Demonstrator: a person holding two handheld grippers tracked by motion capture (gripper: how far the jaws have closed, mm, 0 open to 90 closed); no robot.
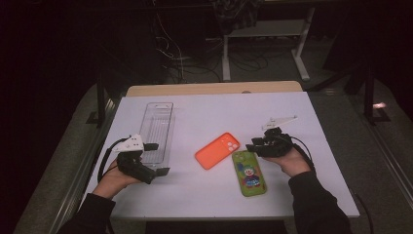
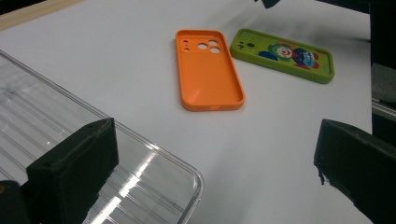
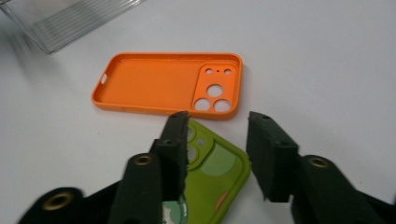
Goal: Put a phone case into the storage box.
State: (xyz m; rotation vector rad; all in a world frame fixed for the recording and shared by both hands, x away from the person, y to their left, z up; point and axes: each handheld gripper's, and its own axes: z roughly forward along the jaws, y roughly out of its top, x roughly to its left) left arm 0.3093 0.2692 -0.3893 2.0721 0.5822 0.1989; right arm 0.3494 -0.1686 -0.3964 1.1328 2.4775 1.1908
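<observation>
An orange phone case [image 1: 217,150] [image 2: 208,70] [image 3: 163,84] lies hollow side up at the middle of the white table [image 1: 292,195]. Just right of it lies a green case [image 1: 249,173] [image 2: 285,55] [image 3: 219,186] with a clown picture. My right gripper [image 1: 253,145] [image 3: 217,135] is open, and its jaws straddle the camera-end corner of the green case. A long clear plastic tray [image 1: 158,129] [image 2: 56,140] sits at the left. My left gripper [image 1: 158,159] [image 2: 210,163] is open wide at the tray's near end, one jaw over the tray corner.
A wooden table edge [image 1: 214,88] runs behind the white surface. Beyond it the dark floor holds cables [image 1: 180,58] and white desk legs [image 1: 226,58]. Bare white table lies along the front and the far right.
</observation>
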